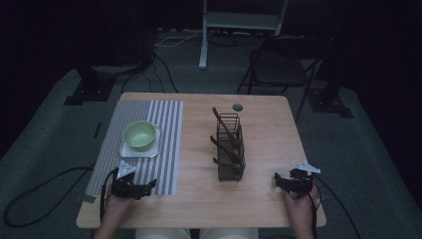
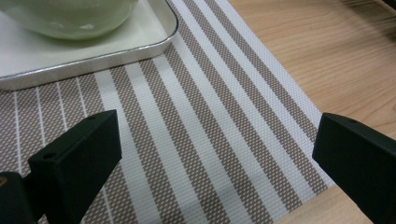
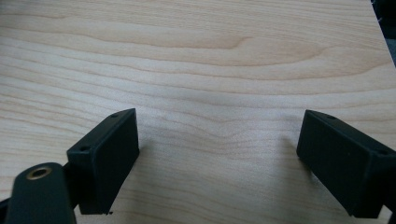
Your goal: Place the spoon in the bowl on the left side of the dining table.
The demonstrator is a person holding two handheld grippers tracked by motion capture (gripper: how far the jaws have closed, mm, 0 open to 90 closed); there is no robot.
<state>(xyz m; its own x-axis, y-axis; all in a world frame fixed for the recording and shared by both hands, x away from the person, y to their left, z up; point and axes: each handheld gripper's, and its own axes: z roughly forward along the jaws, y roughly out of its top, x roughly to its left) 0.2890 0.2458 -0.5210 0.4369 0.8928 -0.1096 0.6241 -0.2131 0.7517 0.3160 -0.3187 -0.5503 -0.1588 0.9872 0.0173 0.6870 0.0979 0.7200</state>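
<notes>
We hold the left gripper low over the near right corner of the striped placemat, its jaws spread wide with nothing between them; in the left gripper view the same gripper frames bare mat. Just beyond it the green bowl sits on the white square tray, which rests on the placemat. We hold the right gripper near the table's front right edge, jaws likewise released and empty; in the right gripper view that gripper frames plain wood. Between the two grippers, farther back, the wire basket stands upright, holding brown utensils.
</notes>
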